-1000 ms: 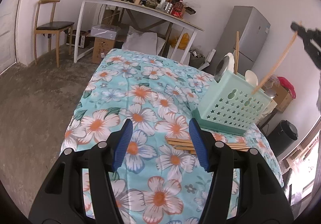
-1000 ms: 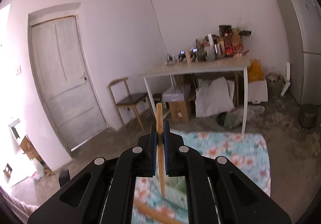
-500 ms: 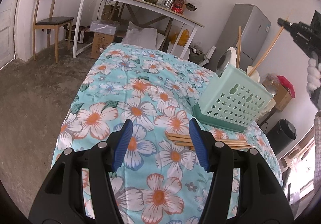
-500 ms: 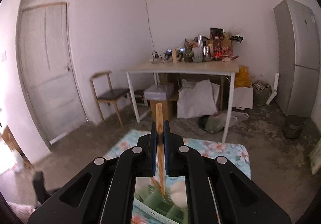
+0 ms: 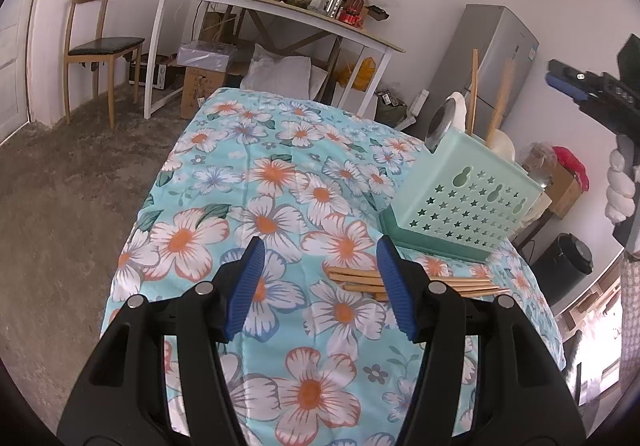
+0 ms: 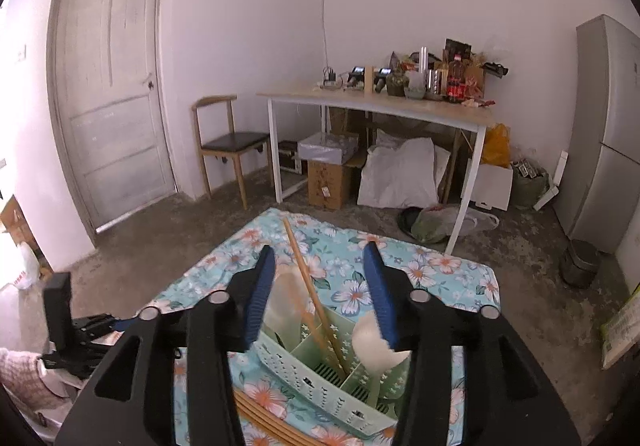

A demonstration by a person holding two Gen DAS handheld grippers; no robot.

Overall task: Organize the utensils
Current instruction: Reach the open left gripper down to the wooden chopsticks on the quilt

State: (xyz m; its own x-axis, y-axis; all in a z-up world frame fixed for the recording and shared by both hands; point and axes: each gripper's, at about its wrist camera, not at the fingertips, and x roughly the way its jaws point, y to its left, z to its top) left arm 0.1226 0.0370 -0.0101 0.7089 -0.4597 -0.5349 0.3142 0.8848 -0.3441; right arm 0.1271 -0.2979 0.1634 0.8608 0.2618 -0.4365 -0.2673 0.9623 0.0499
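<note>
A mint-green utensil caddy point(image 5: 468, 202) stands at the right edge of the floral table. Several wooden chopsticks point(image 5: 360, 280) lie flat in front of it, just past my left gripper point(image 5: 320, 258), which hangs open and empty over the cloth. My right gripper point(image 6: 320, 258) hovers above the caddy point(image 6: 304, 362) with its jaws opening. A chopstick point(image 6: 308, 278) leans free in a middle compartment; it shows between the pads, but they do not press on it. A white spoon point(image 6: 376, 342) sits in the neighbouring compartment. The right gripper point(image 5: 568, 82) also shows at the far right.
The floral cloth point(image 5: 256, 174) covers the table. Behind it stand a cluttered white desk point(image 5: 280, 6), a wooden chair point(image 5: 96, 46), boxes and bags, a grey fridge point(image 5: 500, 58) and a black bin point(image 5: 568, 262). A door point(image 6: 112, 86) is on the left wall.
The right gripper sank toward the caddy and let go of the chopstick, which now leans in a compartment. The left gripper has not moved.
</note>
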